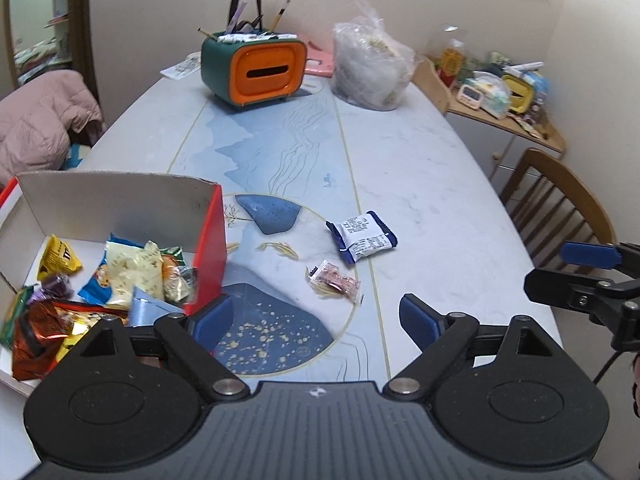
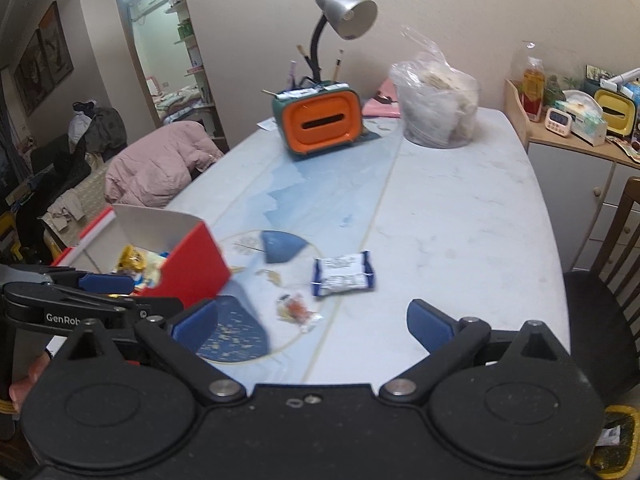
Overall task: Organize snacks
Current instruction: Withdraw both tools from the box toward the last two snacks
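A red box with white inside (image 1: 210, 240) stands at the table's left and holds several wrapped snacks (image 1: 132, 268); it also shows in the right wrist view (image 2: 192, 268). A blue-and-white packet (image 1: 362, 237) (image 2: 343, 273) and a small clear candy packet (image 1: 335, 280) (image 2: 298, 308) lie on the table to the right of the box. My left gripper (image 1: 316, 320) is open and empty, just short of the candy packet, beside the box. My right gripper (image 2: 314, 322) is open and empty, a little short of both packets.
An orange-and-green pen holder (image 1: 256, 68) and a desk lamp (image 2: 344, 14) stand at the far end, beside a clear plastic bag (image 1: 370, 66). A wooden chair (image 1: 560, 200) is at the table's right edge. A pink jacket (image 2: 160, 168) lies left.
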{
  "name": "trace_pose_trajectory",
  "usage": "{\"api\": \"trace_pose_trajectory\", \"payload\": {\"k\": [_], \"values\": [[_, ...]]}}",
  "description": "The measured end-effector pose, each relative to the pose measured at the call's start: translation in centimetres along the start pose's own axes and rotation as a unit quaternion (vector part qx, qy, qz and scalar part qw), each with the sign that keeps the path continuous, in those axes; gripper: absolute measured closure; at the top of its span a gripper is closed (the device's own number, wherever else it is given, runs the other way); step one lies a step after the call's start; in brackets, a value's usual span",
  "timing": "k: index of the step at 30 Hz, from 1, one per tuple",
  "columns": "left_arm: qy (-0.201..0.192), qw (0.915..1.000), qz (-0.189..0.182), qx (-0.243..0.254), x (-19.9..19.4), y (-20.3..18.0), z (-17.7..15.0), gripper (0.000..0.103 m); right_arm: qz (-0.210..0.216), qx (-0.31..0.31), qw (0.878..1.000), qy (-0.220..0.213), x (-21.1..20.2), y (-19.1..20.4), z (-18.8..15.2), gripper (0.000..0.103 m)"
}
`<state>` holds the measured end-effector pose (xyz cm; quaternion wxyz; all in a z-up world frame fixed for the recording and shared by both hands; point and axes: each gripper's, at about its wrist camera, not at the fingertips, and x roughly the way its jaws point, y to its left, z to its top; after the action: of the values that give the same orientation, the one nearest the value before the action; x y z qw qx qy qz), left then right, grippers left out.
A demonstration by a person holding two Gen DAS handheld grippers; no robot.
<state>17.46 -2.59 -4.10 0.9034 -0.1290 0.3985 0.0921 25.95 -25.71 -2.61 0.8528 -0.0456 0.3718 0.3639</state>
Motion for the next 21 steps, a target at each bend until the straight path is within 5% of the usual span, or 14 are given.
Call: {"api": "trace_pose_trajectory", "payload": {"k": [21], "values": [[0.086,0.9899,0.082,-0.078,11.2,-2.7,1.8,0.013,0.013,-0.001,0.995,0.096,12.1,-6.7,3.9,0.002]]}}
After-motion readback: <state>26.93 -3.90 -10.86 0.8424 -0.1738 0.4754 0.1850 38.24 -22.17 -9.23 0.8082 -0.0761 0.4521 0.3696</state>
